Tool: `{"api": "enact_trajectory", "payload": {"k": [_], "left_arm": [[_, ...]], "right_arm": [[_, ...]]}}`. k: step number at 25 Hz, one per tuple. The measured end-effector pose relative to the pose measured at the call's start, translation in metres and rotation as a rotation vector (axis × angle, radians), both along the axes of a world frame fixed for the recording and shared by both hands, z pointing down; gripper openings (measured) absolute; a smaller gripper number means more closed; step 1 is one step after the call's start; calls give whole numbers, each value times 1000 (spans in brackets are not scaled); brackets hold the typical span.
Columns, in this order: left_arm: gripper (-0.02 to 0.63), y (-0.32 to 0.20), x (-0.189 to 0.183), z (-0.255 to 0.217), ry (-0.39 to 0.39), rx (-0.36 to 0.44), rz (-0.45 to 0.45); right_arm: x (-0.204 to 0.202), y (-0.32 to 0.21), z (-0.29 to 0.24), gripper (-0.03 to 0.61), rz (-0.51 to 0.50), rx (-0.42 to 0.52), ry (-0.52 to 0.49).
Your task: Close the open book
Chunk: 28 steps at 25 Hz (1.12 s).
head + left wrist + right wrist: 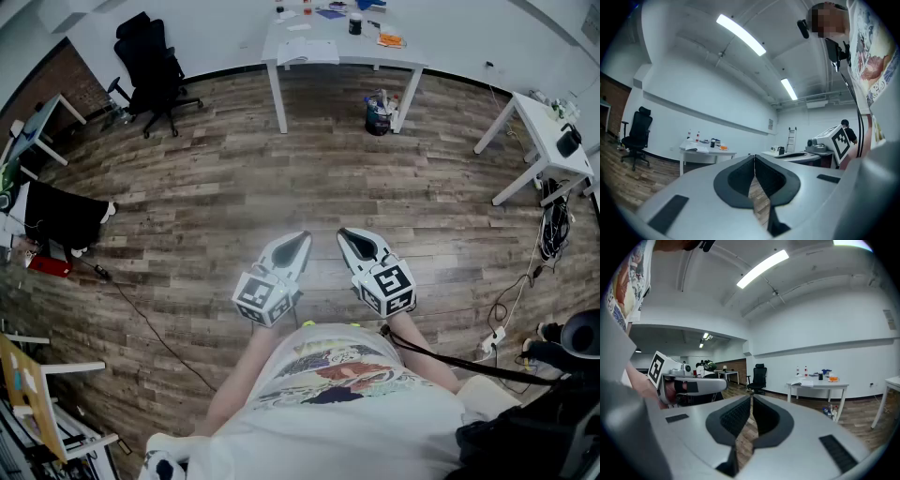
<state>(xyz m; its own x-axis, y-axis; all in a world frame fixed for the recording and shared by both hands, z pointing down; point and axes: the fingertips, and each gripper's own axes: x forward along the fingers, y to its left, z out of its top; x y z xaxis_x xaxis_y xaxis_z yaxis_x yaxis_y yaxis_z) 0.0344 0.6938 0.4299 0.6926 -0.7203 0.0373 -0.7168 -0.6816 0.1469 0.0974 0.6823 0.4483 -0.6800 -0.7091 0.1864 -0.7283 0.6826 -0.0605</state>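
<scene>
An open book [307, 52] lies flat on the white table [405, 63] at the far end of the room, well away from both grippers. The left gripper view shows the book [696, 149] small in the distance, as does the right gripper view [805, 384]. My left gripper [298, 239] and right gripper [349, 234] are held side by side close to the person's chest, above bare wooden floor. Both are shut with nothing between the jaws, which shows in the left gripper [754, 157] and the right gripper [751, 397] close up.
A black office chair [150, 56] stands at the back left. Bottles and a bag [379, 114] sit under the book's table. Another white desk [544, 141] is at the right, with cables [553, 230] on the floor beside it. Clutter lines the left wall.
</scene>
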Motion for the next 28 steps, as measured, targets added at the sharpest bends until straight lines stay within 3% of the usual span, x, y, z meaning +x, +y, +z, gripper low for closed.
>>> {"api": "enact_trajectory", "payload": {"k": [10, 28], "left_arm": [[12, -9, -16, -2, 11, 10, -29], [12, 8, -41, -1, -3, 11, -1]], "right_arm": [[-10, -7, -1, 32, -5, 5, 2], [-35, 6, -4, 34, -20, -2, 8]]}}
